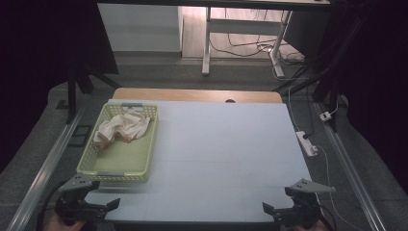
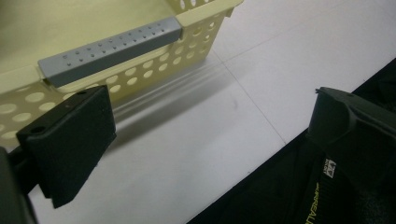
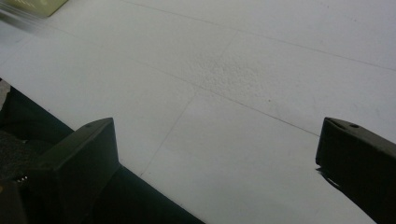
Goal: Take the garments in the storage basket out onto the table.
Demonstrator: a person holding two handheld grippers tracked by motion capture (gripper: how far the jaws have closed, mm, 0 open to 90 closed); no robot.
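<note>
Basket (image 1: 120, 161) of pale yellow-green perforated plastic sits on the left part of the white surface (image 1: 221, 154), its long side running away from the person, with grey grips on the near and far rims. Crumpled cloth (image 1: 120, 129), cream with pinkish edging, lies in the far half of the basket (the near half is bare floor).

At the near left corner of the surface the left gripper (image 1: 98, 206) hovers just short of the basket's near rim, apart from it; its fingers (image 2: 70, 140) stand wide open with nothing between them, and the left gripper view shows the grey grip (image 2: 109, 49) close ahead.

At the near right corner, well apart from the basket, the right gripper (image 1: 279, 211) is held over the surface edge, its fingers (image 3: 79, 158) likewise spread wide and holding nothing.
</note>
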